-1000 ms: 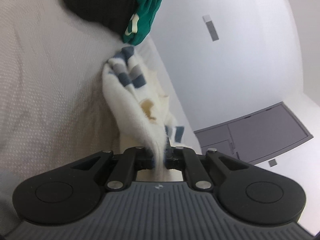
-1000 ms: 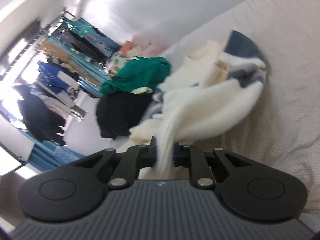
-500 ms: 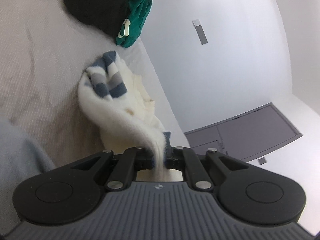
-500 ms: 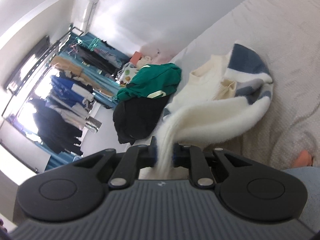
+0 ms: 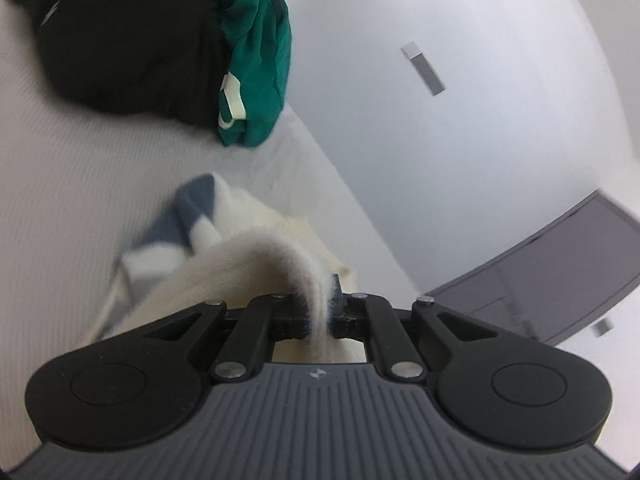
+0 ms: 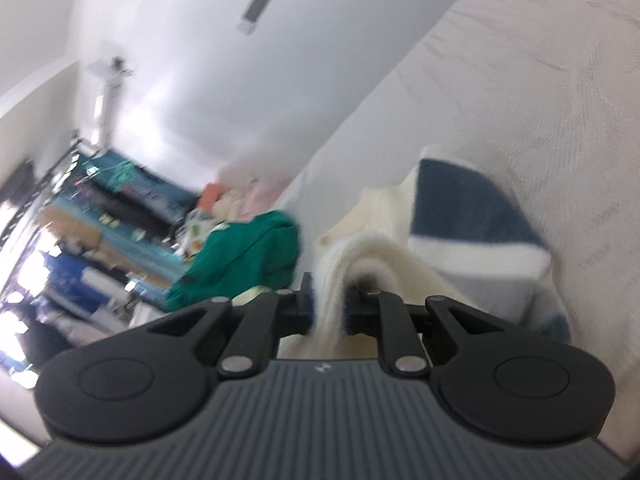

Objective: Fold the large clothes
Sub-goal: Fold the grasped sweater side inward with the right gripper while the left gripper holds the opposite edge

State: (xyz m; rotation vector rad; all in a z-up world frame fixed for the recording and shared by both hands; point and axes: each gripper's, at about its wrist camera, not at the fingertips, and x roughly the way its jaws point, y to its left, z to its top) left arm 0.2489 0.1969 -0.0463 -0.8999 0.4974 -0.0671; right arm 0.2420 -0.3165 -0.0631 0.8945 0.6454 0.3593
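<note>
A fluffy cream sweater with blue and grey stripes (image 5: 208, 256) lies bunched on the pale bed cover (image 5: 60, 200). My left gripper (image 5: 320, 312) is shut on a pinch of its cream fabric, which runs up between the jaws. My right gripper (image 6: 328, 304) is shut on another pinch of the same sweater (image 6: 472, 216); its striped part hangs to the right of the jaws. Both views are blurred by motion.
A black garment (image 5: 128, 36) and a green garment (image 5: 256, 72) lie piled at the far edge of the bed; the green one also shows in the right wrist view (image 6: 244, 256). A white wall (image 5: 440, 140) runs along the bed. A clothes rack (image 6: 80, 216) stands in the room beyond.
Both grippers have kept hold of the sweater and swung with it; the sweater is now bunched closer to the jaws, and the black and green pile looms larger in the left view.
</note>
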